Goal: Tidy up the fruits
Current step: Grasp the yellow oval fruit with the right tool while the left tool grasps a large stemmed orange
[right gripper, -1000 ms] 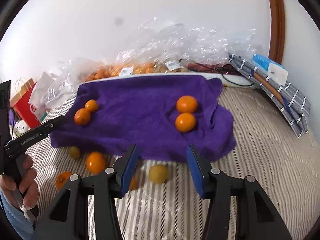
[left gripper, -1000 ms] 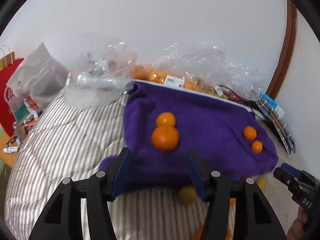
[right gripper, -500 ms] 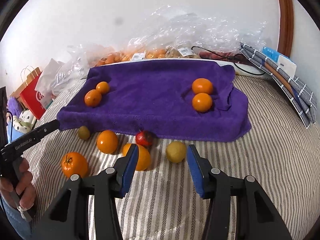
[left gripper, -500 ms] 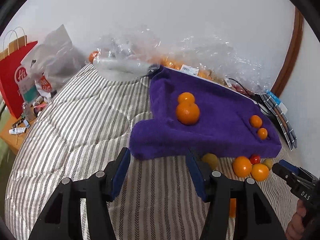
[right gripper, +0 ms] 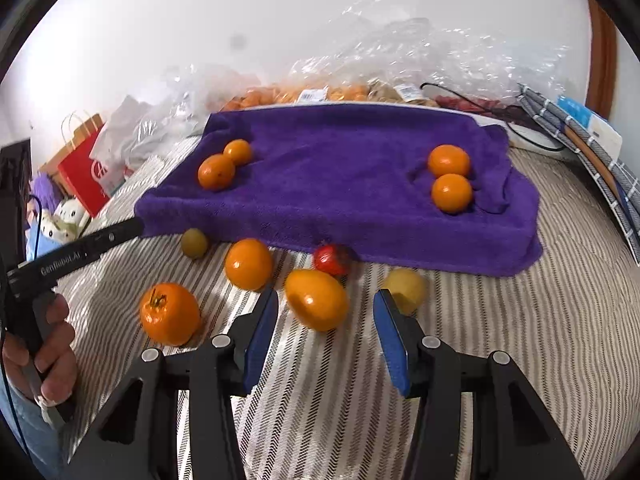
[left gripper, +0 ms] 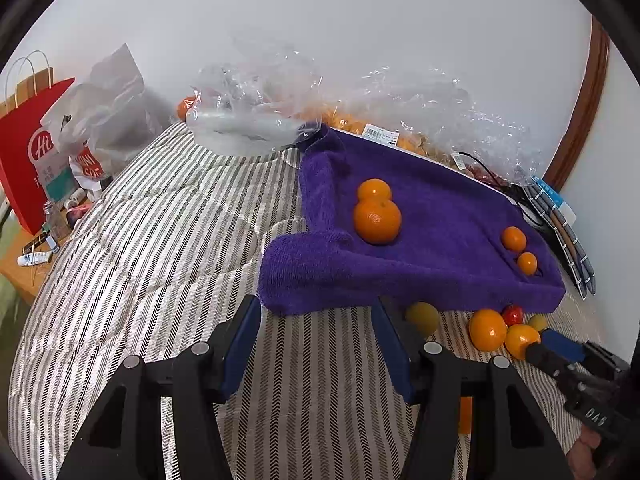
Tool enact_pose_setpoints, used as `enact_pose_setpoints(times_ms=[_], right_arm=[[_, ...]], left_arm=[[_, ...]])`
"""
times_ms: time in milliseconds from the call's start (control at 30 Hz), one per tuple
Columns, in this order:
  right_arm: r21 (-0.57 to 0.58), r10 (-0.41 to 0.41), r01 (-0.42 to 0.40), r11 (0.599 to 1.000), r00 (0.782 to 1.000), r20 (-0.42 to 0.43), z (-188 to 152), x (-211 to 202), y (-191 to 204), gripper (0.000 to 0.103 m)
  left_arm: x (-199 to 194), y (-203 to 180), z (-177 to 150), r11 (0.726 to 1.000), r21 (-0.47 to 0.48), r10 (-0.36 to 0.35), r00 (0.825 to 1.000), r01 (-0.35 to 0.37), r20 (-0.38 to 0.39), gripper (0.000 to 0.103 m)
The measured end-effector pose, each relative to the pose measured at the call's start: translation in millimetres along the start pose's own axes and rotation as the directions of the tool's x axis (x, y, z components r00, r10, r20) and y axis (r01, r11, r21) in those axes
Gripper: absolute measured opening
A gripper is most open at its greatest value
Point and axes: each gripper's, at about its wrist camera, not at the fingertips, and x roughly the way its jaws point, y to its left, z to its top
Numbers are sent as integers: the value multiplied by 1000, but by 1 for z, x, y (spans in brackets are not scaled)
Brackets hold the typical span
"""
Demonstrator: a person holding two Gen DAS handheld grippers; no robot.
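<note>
A purple towel [right gripper: 340,184] lies on the striped bed with two oranges [right gripper: 218,170] at its left and two oranges [right gripper: 450,178] at its right. In front of it lie loose fruits: an orange one with a stem [right gripper: 170,312], a round orange [right gripper: 248,264], an oval orange [right gripper: 316,300], a red fruit [right gripper: 332,258], a small green one [right gripper: 194,242] and a yellow one [right gripper: 404,288]. My right gripper [right gripper: 326,296] is open, the oval orange just at its tips, untouched. My left gripper [left gripper: 316,304] is open and empty before the towel's corner [left gripper: 288,276].
Crinkled clear plastic bags [left gripper: 256,116] with packed fruit line the wall behind the towel. A red paper bag [left gripper: 28,152] and small items stand off the bed's left side. Folded checked cloth [right gripper: 592,156] lies at the right. A hand [right gripper: 44,352] holds the left gripper's handle.
Both grippers drew back from the towel's front edge and lowered. The loose fruits in front of the towel came into full view, and the oval orange now sits at the right gripper's tips.
</note>
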Motion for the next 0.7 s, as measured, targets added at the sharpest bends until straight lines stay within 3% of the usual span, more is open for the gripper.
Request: enact_pose_setpoints(times_ms=[133,233,467,700], right_arm=[[-21,-12,12,1000,1000,-17,-2,9,5,47],[-31,-19,17,999,999,-37,-2,14,7,35],[-39,-17,17,999,1000,4,-7,0,6,35],[-26,-46,47,999,998,45,-18,-25,-11,35]], left_arm=[[1,4,0,1000,-16,-5,1000,5,-5,55],[1,4,0,1000,-15,-5,1000,5,-8,55],[1,0,-2,1000,2,-10,1000,10,-10,55],[-2,-12,-5,995,40,-95,995,96,-19,55]])
